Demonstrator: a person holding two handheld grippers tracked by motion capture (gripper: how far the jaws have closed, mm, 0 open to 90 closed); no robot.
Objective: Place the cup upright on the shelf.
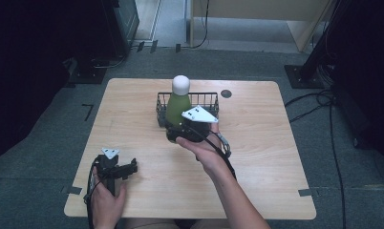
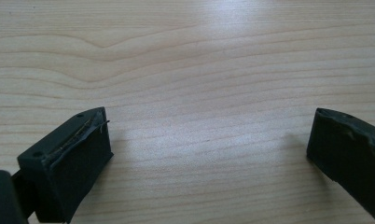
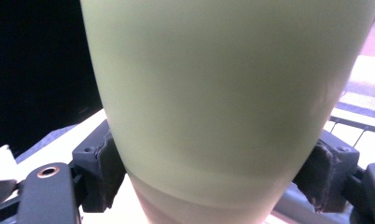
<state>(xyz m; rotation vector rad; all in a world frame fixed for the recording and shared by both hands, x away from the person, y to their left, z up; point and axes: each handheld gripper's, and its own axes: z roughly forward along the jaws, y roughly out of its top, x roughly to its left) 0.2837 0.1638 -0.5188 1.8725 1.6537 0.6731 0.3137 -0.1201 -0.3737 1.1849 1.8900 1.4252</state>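
A green bottle (image 1: 178, 106) with a white cap stands upright in a black wire basket (image 1: 208, 98) at the table's far middle. My right gripper (image 1: 180, 125) is shut on the bottle's lower body, coming in from the basket's near side. In the right gripper view the green bottle (image 3: 223, 102) sits between the two black pads (image 3: 106, 168), which press against its sides. My left gripper (image 1: 128, 168) rests low at the table's front left, held by a hand. In the left gripper view its jaws stand wide apart over bare wood, and the left gripper (image 2: 209, 144) is open with nothing between.
The light wooden table (image 1: 257, 152) has a small dark round spot (image 1: 226, 93) near the far edge, right of the basket. Dark equipment and cables stand on the floor around the table.
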